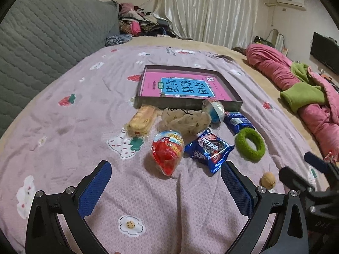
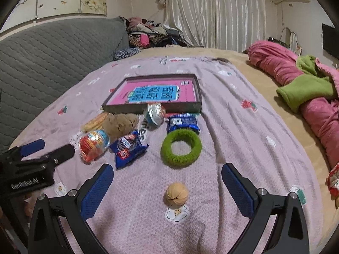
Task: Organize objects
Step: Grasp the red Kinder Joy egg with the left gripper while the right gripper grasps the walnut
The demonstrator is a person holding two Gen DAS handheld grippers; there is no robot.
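A shallow dark box (image 1: 186,103) (image 2: 152,108) with a pink and blue book inside lies on the lilac blanket. In front of it lie a red egg-shaped snack (image 1: 167,154) (image 2: 94,145), a blue biscuit packet (image 1: 208,150) (image 2: 129,148), a yellow cake pack (image 1: 141,121), a beige plush (image 1: 186,121) (image 2: 121,123), a blue-white capsule (image 1: 214,109) (image 2: 153,113), another blue packet (image 1: 238,121) (image 2: 183,122), a green ring (image 1: 250,145) (image 2: 181,148) and a walnut (image 1: 268,180) (image 2: 177,194). My left gripper (image 1: 166,176) is open, just short of the red snack. My right gripper (image 2: 167,178) is open, with the walnut between its jaws.
A grey quilted headboard (image 1: 42,42) runs along the left. A rolled pink and green duvet (image 1: 307,91) (image 2: 307,89) lies at the right edge of the bed. Clothes are piled at the far end (image 2: 148,33). Each gripper shows in the other's view, the right (image 1: 313,177) and the left (image 2: 38,158).
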